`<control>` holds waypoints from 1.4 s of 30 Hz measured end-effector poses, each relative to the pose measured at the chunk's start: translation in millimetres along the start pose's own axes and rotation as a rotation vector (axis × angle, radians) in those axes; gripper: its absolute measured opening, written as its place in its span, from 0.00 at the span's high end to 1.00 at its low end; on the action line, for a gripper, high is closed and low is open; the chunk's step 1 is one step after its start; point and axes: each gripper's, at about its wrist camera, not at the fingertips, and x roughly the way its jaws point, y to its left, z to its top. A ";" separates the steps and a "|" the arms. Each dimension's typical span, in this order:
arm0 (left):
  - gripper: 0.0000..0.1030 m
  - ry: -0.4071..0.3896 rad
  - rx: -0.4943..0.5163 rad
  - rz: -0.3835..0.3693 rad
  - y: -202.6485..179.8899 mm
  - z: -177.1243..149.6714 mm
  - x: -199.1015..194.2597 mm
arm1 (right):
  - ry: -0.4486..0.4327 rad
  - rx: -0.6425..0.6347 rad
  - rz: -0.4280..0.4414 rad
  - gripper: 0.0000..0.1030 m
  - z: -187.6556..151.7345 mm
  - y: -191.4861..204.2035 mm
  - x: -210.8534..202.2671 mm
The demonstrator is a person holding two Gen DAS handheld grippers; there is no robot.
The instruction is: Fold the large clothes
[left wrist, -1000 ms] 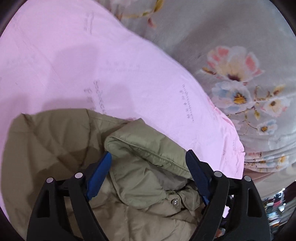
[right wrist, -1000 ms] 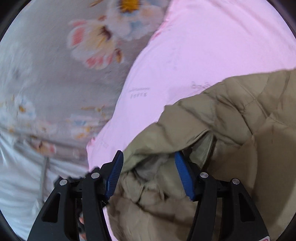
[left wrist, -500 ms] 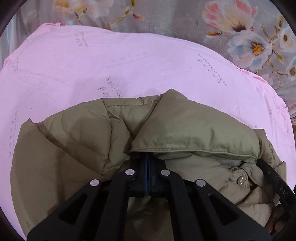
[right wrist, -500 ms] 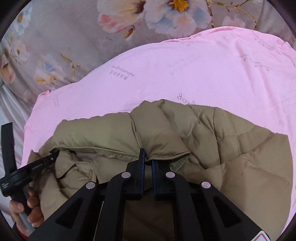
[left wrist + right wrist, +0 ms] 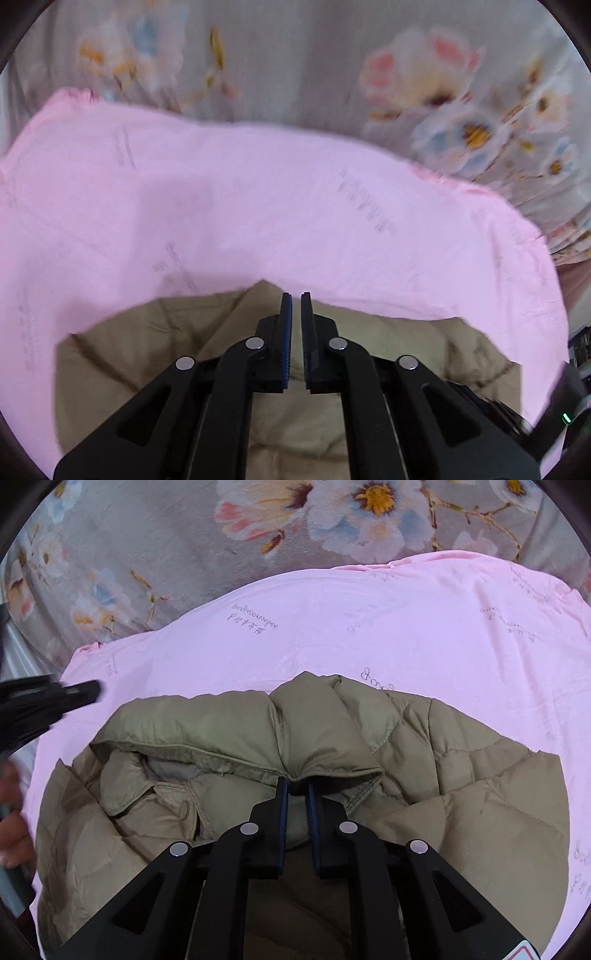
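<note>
Now, notes as I read them off both wrist views.

Jacket [image 5: 424, 775]: olive quilted, bunched on the pink sheet [image 5: 369, 635]; fills the 6 o'clock half of the right view. Collar and a snap placket lie toward 8 o'clock.

Right gripper [image 5: 295, 786]: fingers nearly together, a narrow gap between the blue pads [image 5: 282, 812]. Tips sit under a folded jacket edge at frame centre. Fabric shows between the pads; I read it as pinched.

Left gripper [image 5: 295, 301]: fingers close, a thin slit between them. Tips lie over the jacket's far edge where it meets the sheet. I see pale fabric low in the slit, but I cannot tell whether it is gripped; the view is motion-blurred.

Left gripper, seen from the right view: black body enters at 9 o'clock, over the sheet, apart from the jacket.

Hand [image 5: 13, 834]: skin at 8 o'clock on the frame edge, around a grey handle.

Quilt [image 5: 166, 535]: grey with flowers, under the sheet, from 10 to 2 o'clock.
</note>
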 end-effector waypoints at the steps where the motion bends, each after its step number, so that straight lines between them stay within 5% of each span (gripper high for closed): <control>1: 0.95 0.050 -0.001 0.037 1.3 -7.7 20.5 | 0.001 -0.006 -0.001 0.89 -0.6 0.2 -1.0; 5: 0.96 0.019 0.070 0.062 4.5 -41.9 29.4 | -0.011 -0.022 -0.011 0.88 -5.3 0.2 -22.2; 11: 0.96 -0.022 0.084 0.064 8.6 -59.2 25.1 | -0.176 -0.056 -0.034 0.88 24.8 17.6 -56.9; 18: 0.96 -0.074 0.103 0.089 3.5 -65.6 22.7 | -0.046 -0.059 -0.093 0.88 21.8 7.4 21.3; 42: 0.97 -0.110 0.165 0.155 -9.0 -68.2 29.2 | -0.026 -0.084 -0.139 0.89 18.9 9.1 34.7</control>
